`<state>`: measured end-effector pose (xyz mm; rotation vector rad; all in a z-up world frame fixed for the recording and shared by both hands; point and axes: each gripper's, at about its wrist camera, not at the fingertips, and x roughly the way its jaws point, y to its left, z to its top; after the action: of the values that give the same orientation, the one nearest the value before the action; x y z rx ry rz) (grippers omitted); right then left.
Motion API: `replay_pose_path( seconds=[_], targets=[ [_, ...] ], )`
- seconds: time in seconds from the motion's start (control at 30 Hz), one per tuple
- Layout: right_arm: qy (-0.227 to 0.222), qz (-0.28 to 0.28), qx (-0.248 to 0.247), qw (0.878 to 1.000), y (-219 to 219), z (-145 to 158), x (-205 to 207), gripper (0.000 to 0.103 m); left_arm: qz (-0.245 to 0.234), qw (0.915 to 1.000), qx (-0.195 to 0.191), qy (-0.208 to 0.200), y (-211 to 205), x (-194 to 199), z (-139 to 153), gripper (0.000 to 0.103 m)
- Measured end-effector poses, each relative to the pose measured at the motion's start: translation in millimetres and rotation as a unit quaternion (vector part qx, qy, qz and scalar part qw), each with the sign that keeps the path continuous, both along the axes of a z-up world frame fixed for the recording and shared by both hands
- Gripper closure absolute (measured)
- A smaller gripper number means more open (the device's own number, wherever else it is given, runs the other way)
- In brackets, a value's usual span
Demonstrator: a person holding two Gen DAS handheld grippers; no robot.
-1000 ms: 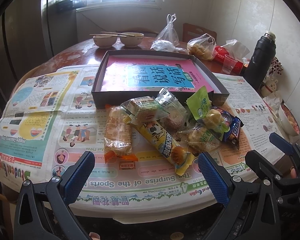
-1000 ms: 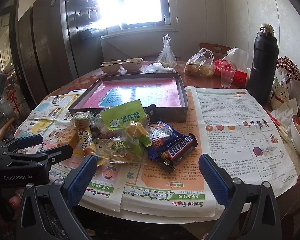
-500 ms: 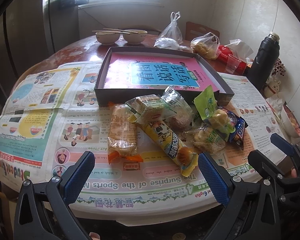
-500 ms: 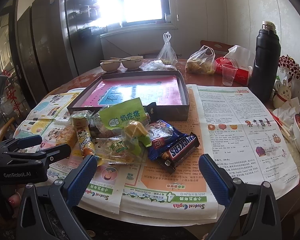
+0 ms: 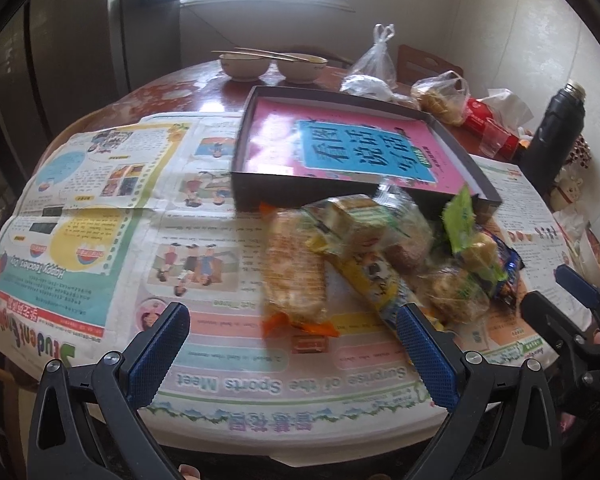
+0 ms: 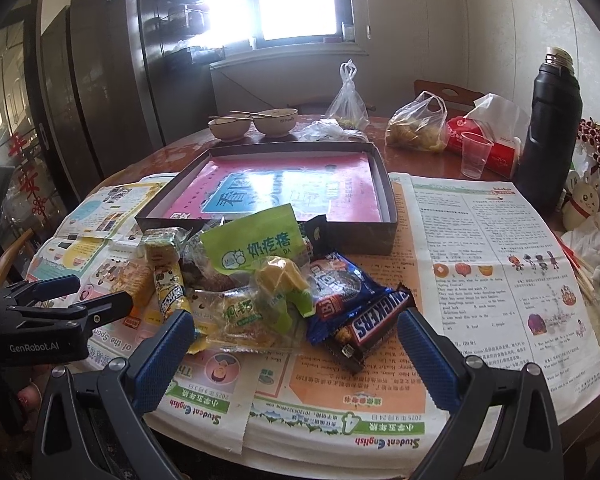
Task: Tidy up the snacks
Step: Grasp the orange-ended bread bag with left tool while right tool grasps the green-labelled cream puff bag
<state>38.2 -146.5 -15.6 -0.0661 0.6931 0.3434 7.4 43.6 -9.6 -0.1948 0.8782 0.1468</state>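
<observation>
Both hand-held grippers, left [image 5: 292, 344] and right [image 6: 294, 346], have edged nearer the heap of wrapped snacks [image 6: 260, 284]. Each stands spread wide, empty, before the shallow dark cardboard box [image 6: 384, 200] on the newspaper-covered bench [image 6: 496, 280].

The shallow box [image 6: 384, 216] sits on the newspapers [image 6: 500, 264] covering the bench. Just in front of the box lies the heap of snacks [image 6: 260, 292], touching its front wall. Behind the box stand two bowls [image 6: 252, 124]. To the box's right stands the flask [image 6: 552, 136], with a cup [image 6: 475, 154] between them.
</observation>
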Motion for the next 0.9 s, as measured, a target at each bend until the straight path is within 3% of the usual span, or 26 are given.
replay_pose_path(
  seconds=[0.2, 0.33, 0.6, 0.9],
  targets=[
    [0.011, 0.013, -0.016, 1.0, 9.4, -3.3, 21.7, 0.0, 0.018, 0.9996, -0.007, 0.022, 22.2, 8.2, -11.4, 0.0],
    [0.015, 0.021, -0.034, 0.999, 18.6, -9.8, 35.5, 0.006, 0.014, 0.9994, -0.009, 0.03, 25.2, 13.4, -17.1, 0.001],
    [0.029, 0.048, -0.065, 0.996, 30.6, -22.0, 54.1, 0.029, -0.005, 0.9992, 0.004, 0.038, 14.7, 28.7, -22.4, 0.001],
    [0.025, 0.065, -0.087, 0.994, 40.3, -25.2, 63.3, 0.049, -0.024, 0.9985, 0.004, 0.048, 6.3, 40.3, -28.5, 0.011]
  ],
)
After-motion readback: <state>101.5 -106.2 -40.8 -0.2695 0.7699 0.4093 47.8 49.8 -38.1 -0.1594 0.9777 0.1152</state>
